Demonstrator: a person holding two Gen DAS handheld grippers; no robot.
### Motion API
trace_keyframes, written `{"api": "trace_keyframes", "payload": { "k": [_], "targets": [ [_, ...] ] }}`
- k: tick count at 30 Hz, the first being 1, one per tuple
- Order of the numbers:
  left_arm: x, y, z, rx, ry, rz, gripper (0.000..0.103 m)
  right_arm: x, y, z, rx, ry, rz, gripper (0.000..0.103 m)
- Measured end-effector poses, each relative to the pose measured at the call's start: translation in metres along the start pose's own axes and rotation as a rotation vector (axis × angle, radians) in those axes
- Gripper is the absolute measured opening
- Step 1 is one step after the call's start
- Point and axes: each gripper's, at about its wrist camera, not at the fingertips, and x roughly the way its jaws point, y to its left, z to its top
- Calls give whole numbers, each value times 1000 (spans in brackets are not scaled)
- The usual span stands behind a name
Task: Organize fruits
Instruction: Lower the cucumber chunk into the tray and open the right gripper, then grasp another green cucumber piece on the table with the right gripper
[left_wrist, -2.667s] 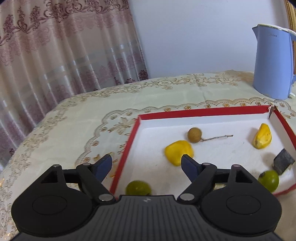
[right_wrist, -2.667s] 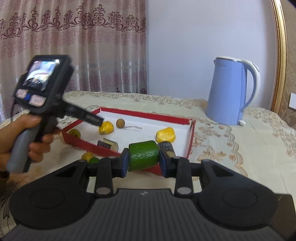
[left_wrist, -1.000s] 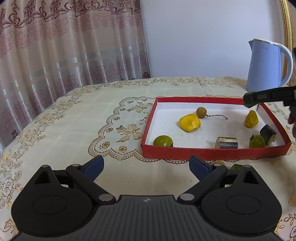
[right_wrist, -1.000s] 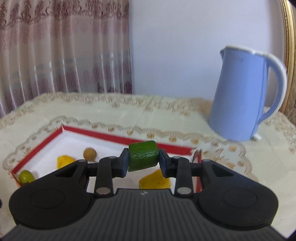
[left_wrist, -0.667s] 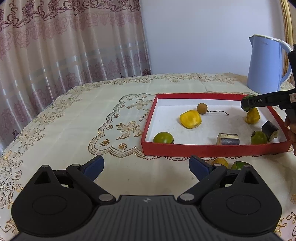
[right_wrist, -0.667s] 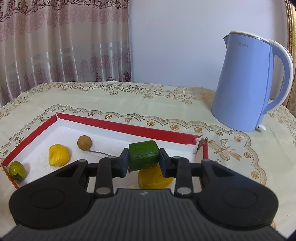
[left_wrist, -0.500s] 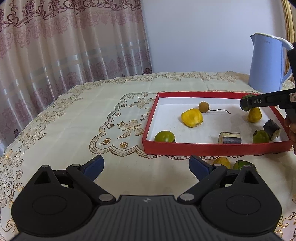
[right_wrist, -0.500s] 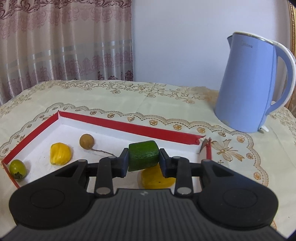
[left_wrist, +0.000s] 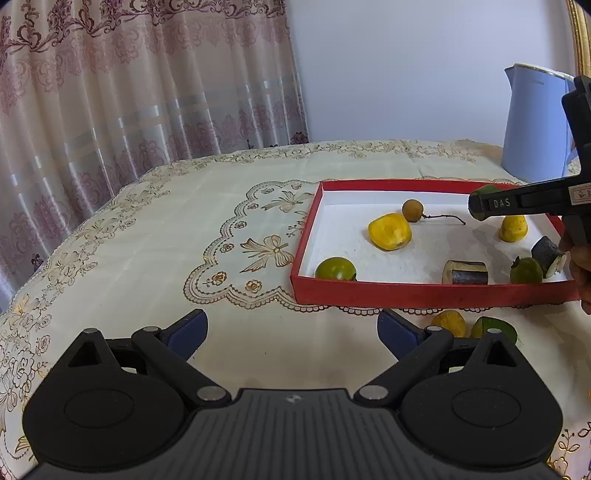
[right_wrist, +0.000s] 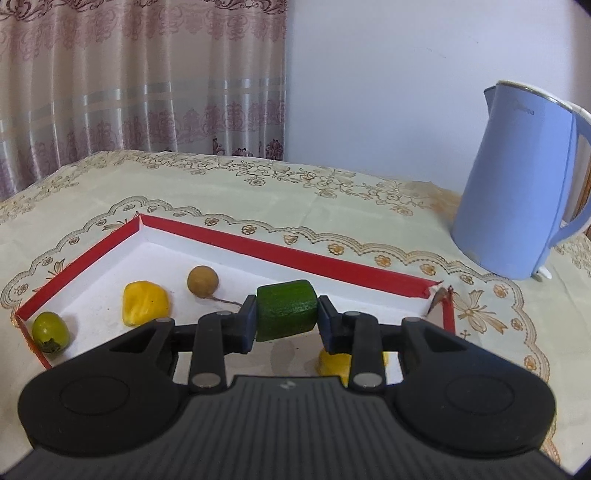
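green fruit chunk (right_wrist: 287, 311) clamped in right gripper (right_wrist: 287, 317) (left gripper (left_wrist: 291, 328) open), red tray (right_wrist: 280, 248), embroidered tablecloth (left_wrist: 155, 236)

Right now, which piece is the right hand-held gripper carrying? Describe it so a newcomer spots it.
Start at the red tray on the tablecloth, left of the blue kettle. Above its white floor, the right hand-held gripper clamps a green chunk. It is blocky and dark green, unlike the round olive-green fruit and yellow pieces lying in the tray.

A pale blue electric kettle (right_wrist: 517, 184) stands on the cream embroidered tablecloth (left_wrist: 184, 240), at about two o'clock in the right wrist view. Pink patterned curtains (left_wrist: 129, 92) hang behind the table at ten o'clock, beside a plain white wall (right_wrist: 369, 74).
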Motion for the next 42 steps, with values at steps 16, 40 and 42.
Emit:
{"api": "trace_keyframes", "payload": {
  "k": [16, 40, 42],
  "targets": [
    [1, 3, -1, -18, 11, -5, 99, 2, -9, -1, 6, -8, -76, 49],
    [-13, -6, -6, 76, -167, -106, 99, -146, 36, -94, -121, -99, -112, 103],
    [-11, -7, -6, 81, -168, -63, 99, -147, 46, -97, -154, -123, -88, 103]
  ]
}}
